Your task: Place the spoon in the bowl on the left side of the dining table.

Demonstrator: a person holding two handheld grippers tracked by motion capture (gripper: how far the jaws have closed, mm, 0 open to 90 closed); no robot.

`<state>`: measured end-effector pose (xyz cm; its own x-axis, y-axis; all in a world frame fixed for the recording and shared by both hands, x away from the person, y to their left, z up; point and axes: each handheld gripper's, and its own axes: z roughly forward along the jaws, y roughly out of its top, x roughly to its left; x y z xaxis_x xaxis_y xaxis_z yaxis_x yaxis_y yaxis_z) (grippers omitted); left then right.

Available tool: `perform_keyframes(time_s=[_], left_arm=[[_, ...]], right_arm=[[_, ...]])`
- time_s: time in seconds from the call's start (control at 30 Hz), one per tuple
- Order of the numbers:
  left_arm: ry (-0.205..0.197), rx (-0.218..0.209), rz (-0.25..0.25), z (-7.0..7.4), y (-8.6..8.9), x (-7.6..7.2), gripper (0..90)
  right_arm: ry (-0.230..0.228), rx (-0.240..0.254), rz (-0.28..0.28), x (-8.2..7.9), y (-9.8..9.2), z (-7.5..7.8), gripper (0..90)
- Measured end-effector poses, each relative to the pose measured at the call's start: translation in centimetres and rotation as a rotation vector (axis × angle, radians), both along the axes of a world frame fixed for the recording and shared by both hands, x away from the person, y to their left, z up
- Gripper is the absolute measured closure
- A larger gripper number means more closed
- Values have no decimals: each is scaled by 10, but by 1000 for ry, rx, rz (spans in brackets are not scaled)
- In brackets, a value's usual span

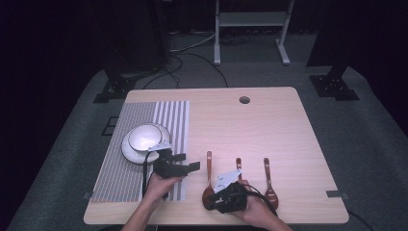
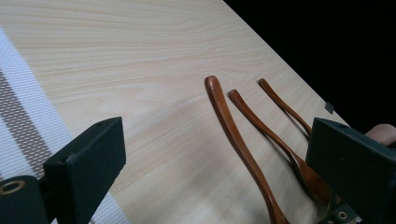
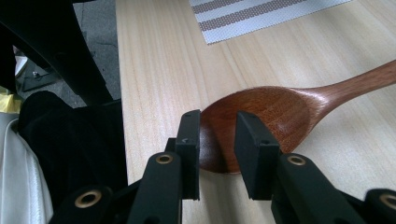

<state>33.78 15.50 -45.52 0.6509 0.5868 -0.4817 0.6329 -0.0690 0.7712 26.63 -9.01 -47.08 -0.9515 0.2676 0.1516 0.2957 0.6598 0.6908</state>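
— Two jaws of right gripper (image 3: 217,140) drawn close, straddling bowl rim of left spoon (image 3: 271,112)?
— Yes, near front table (image 1: 269,120) edge. Left gripper (image 1: 185,162) jaws wide apart, nothing between, beside mat (image 1: 144,115) and bowl (image 1: 144,137).

3 wooden spoons (image 2: 243,140) on table (image 2: 140,56)

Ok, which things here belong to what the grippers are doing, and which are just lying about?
In the job: leftmost spoon, right gripper shut at its scoop.
Lying about: middle spoon, rightmost spoon, white bowl, plate, striped placemat, open left gripper.
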Motion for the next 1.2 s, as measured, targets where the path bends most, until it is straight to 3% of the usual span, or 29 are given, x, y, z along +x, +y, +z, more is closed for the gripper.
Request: perform_keyframes(time_s=[0.23,0.5,0.7,0.83,1.03,1.13,1.2], left_arm=[[42,-28,-3,1,-8,4,54],[29,41,8,1,-17,5,60],[56,49,-7,-1,-26,11,129],[58,46,-26,-1,-30,15,208],[58,50,-11,-1,-34,23,331],[55,61,-26,-3,-39,24,410],[67,42,-50,-5,-39,25,482]], right_arm=[[-18,-2,2,-2,0,0,704],[-38,-15,11,-3,2,1,704],[-49,-10,8,-4,1,0,703],[-50,-7,8,-5,0,0,704],[-58,-6,8,-6,1,0,703],[-62,-7,7,-6,1,0,704],[-62,-7,6,-6,0,0,704]])
